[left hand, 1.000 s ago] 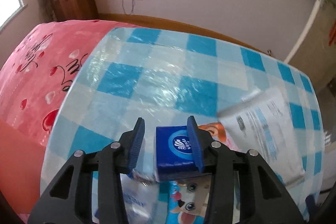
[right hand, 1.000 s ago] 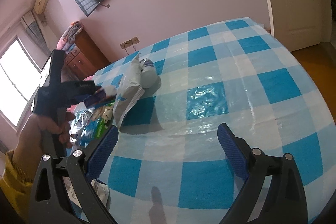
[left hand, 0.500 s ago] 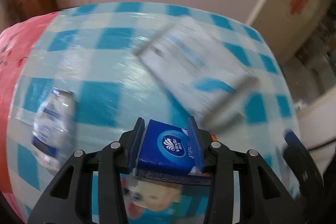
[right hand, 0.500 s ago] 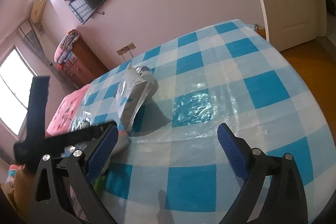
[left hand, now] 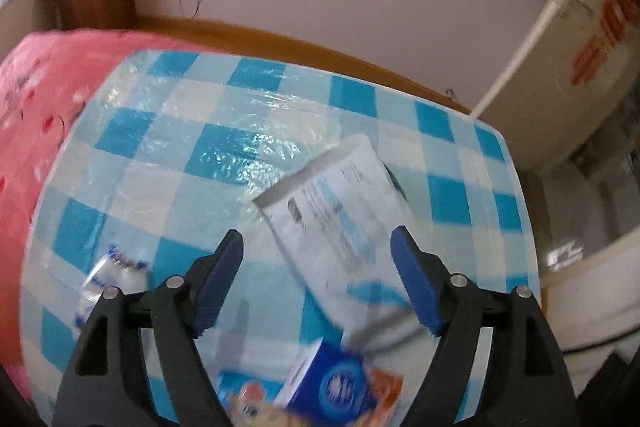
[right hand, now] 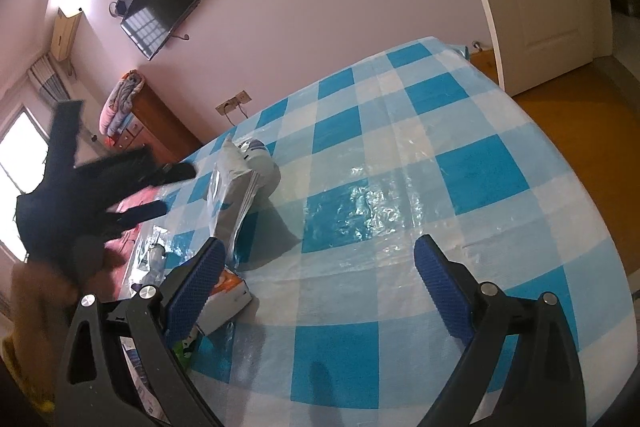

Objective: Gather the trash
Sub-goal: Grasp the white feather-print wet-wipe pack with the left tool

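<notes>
Left gripper point(left hand: 316, 275): fingers spread wide apart, nothing between them. It hangs above the blue-and-white checked plastic sheet point(left hand: 224, 155) that covers the bed. The view is motion-blurred.

Blue tissue pack point(left hand: 332, 385): free of the fingers, tilted, at the lower edge of the left view below the gap between them. It overlaps an orange-and-white cartoon-printed packet point(left hand: 386, 391); whether it rests on that packet or is in the air cannot be told.

White printed bag point(left hand: 340, 215): lies ahead of the left gripper on the checked sheet, running diagonally, its near end between the two fingers in the view. In the right view the same bag point(right hand: 230, 195) stands up on edge, leaning against a white bottle point(right hand: 260, 163) behind it.

Small white bottle with a blue label point(left hand: 110, 279): on its side on the sheet, just left of the left finger.

Right gripper point(right hand: 320, 291): fingers wide apart, empty, over the checked sheet. Beside its left finger lies an orange-and-white carton point(right hand: 226, 293), with further wrappers point(right hand: 154, 259) near the sheet's edge.

Pink patterned blanket point(left hand: 36, 131): borders the sheet on its left.

The left gripper shows in the right view as a dark blurred form point(right hand: 158, 191), fingers parted.
</notes>
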Motion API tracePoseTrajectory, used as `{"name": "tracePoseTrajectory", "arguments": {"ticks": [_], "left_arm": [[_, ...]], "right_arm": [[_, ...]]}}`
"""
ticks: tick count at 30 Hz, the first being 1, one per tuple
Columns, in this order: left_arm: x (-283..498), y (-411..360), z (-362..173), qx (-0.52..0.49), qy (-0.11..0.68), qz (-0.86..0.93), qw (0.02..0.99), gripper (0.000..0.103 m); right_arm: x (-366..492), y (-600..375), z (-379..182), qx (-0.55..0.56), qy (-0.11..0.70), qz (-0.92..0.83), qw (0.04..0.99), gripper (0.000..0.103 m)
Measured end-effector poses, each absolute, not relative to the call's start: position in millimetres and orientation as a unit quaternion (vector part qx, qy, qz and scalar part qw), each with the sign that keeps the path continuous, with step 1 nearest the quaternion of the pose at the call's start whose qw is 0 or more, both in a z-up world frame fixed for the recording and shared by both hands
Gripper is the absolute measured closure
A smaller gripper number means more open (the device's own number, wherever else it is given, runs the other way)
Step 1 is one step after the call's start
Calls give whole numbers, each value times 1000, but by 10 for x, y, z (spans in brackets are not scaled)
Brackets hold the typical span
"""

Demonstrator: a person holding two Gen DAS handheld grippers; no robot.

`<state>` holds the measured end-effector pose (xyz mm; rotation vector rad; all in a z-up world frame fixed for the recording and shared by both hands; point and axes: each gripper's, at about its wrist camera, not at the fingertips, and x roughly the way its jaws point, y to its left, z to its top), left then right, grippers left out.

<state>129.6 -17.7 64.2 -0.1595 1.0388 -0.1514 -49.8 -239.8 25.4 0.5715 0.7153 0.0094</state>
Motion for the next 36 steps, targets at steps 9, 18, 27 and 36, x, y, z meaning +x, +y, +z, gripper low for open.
{"name": "tracePoseTrajectory", "arguments": {"ticks": [9, 18, 27, 36], "left_arm": [[1722, -248, 429, -102, 513, -40, 852, 18], [1608, -480, 382, -120, 523, -104, 837, 18], [1311, -956, 331, -68, 535, -191, 820, 18], [809, -1308, 345, -11, 543, -265, 797, 18]], "right_arm": [[-524, -2491, 276, 284, 334, 6, 899, 9], [-552, -2564, 264, 296, 332, 6, 895, 9], [-621, -2760, 290, 309, 318, -12, 896, 9], [-681, -3105, 222, 331, 316, -53, 888, 9]]}}
